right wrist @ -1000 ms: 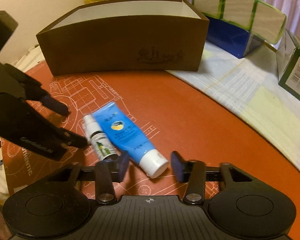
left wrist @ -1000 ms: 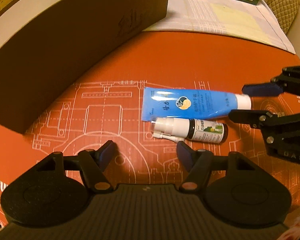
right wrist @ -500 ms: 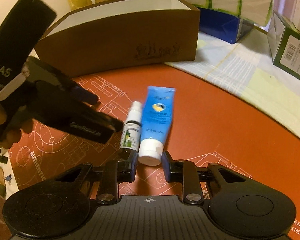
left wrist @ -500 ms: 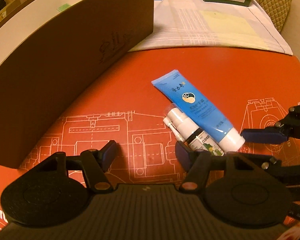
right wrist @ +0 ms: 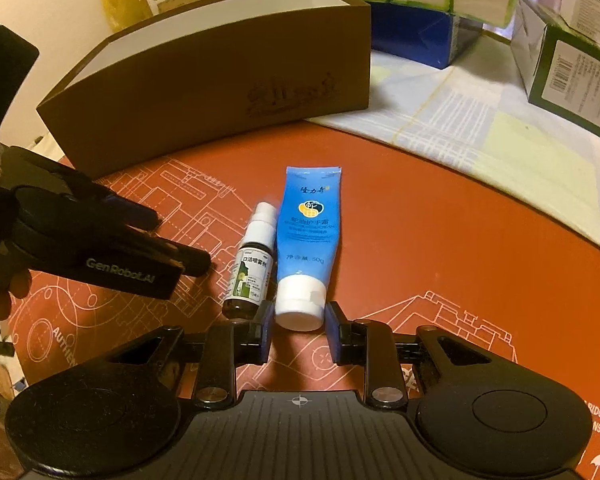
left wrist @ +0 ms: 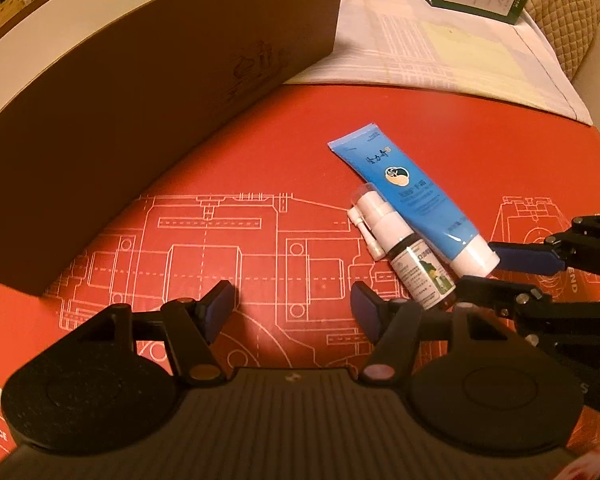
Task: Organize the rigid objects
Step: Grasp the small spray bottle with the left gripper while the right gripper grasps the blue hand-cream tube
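Since a second ago your right gripper [right wrist: 299, 326] has closed its jaws onto the white cap of the blue tube [right wrist: 309, 232], which lies flat on the red mat [right wrist: 440, 240] touching the spray bottle [right wrist: 252, 264], while your left gripper [left wrist: 292, 304] hangs half open over bare mat.

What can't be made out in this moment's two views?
- Brown cardboard box interior: left wrist view shows only the outer wall; right wrist view only the white inner wall.
- Small dark spray bottle base: hidden behind the right hand-held gripper finger.
- Blue cream tube small print: too small.
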Available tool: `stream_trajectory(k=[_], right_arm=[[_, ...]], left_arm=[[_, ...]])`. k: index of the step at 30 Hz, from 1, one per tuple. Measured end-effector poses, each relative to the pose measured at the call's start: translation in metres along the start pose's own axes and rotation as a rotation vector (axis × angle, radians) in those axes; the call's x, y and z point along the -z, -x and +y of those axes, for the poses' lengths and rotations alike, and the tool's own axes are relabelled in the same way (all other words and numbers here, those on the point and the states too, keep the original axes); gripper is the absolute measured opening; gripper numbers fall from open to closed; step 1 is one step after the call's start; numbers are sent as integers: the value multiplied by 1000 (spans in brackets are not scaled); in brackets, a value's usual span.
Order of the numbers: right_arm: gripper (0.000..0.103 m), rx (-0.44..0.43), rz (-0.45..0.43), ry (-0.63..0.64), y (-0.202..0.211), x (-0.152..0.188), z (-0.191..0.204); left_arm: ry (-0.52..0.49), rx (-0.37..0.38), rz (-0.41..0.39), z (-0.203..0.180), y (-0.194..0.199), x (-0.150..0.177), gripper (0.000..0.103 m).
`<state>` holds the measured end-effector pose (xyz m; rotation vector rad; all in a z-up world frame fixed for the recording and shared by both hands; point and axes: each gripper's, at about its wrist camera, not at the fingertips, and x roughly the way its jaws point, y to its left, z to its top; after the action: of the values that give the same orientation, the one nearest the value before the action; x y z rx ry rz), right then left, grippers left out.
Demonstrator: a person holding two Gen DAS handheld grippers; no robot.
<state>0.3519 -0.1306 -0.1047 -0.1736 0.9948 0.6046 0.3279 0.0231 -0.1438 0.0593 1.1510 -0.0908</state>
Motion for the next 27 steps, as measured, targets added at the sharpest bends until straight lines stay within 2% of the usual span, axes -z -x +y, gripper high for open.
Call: stream_trajectory(k=[7, 11, 18, 23, 25, 27], right_arm=[[24, 46, -3, -47, 10, 11, -9], [24, 85, -7, -100, 20, 22, -23], [24, 155, -18, -193, 36, 36, -43], [24, 170, -22, -218, 45, 44, -51], [24, 168, -23, -223, 47, 45, -51], [24, 161, -25, -230, 47, 47, -52]], left_arm=[[29, 28, -18, 0, 15, 2, 61], [39, 72, -43, -7, 24, -1, 62], [-18, 118, -65, -33, 21, -8, 62], [-54, 109, -68, -44, 10, -11, 60], [-70, 104, -65, -45, 5, -12, 54], [-71, 109, -58, -43, 2, -12, 39]])
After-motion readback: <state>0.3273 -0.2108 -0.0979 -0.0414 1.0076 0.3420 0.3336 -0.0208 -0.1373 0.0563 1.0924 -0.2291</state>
